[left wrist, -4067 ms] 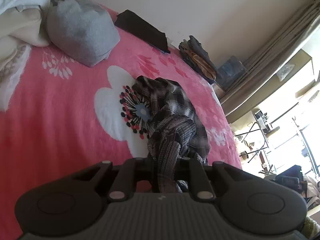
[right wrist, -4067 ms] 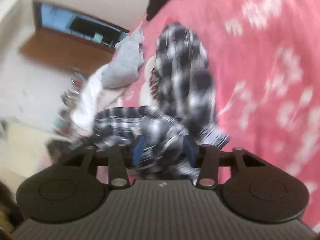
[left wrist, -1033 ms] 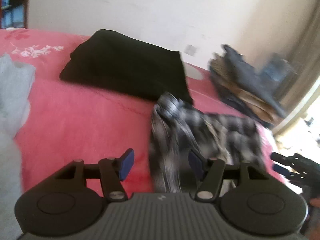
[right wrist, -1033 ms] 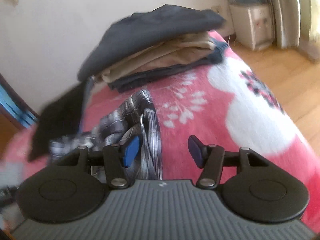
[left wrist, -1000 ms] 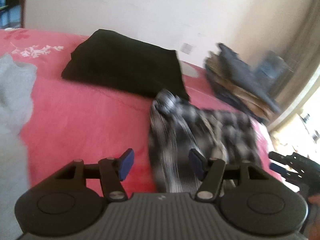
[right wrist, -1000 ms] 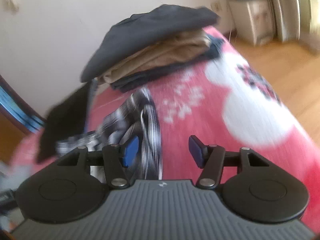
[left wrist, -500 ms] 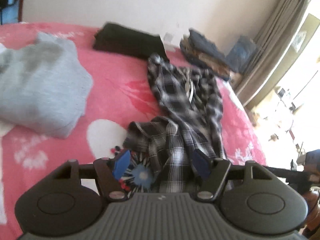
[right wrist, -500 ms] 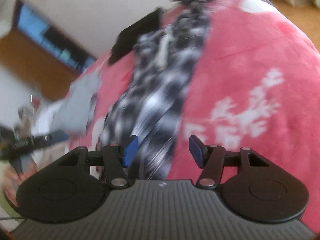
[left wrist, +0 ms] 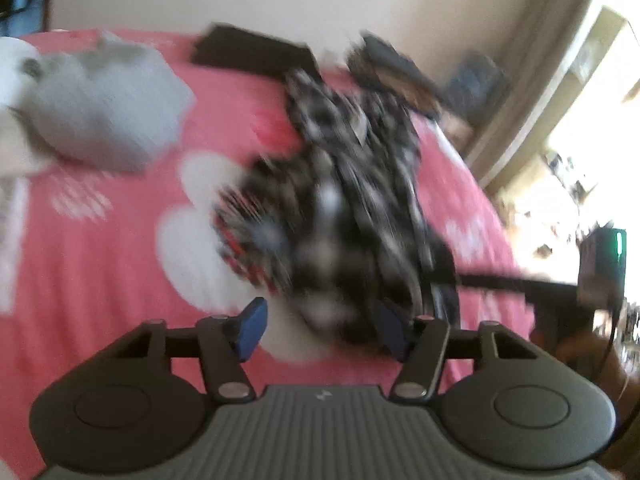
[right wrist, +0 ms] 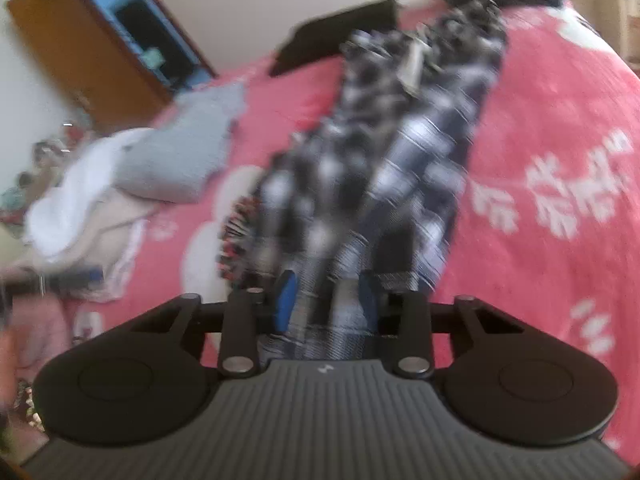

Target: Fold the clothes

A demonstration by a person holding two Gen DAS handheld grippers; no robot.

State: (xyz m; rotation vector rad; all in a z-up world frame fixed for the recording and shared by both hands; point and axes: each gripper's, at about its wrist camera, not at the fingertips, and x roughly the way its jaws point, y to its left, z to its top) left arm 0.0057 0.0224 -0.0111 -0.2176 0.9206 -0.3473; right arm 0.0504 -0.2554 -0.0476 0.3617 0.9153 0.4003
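A dark plaid shirt [left wrist: 352,184] lies stretched lengthwise on the pink flowered bedcover [left wrist: 100,272], its collar end far and its hem near me; both views are blurred. My left gripper [left wrist: 323,330] hovers at the near hem. Its jaws are closing, with cloth bunched against the right pad [left wrist: 394,334] and the left pad apart from it. In the right wrist view the plaid shirt [right wrist: 400,140] runs into my right gripper [right wrist: 327,298]. Those jaws are closing, and a fold of the hem fills the gap between both blue pads.
A grey garment [left wrist: 112,116] lies at the left beside white and cream clothes [right wrist: 80,200]. A folded black garment [left wrist: 252,52] and a stack of folded clothes [left wrist: 396,72] sit at the far edge by the wall. The bed's right edge drops to the floor by curtains [left wrist: 560,60].
Both grippers have drawn back from the far end of the bed to the shirt's near hem. The right jaws have narrowed onto the cloth. The left jaws have narrowed slightly.
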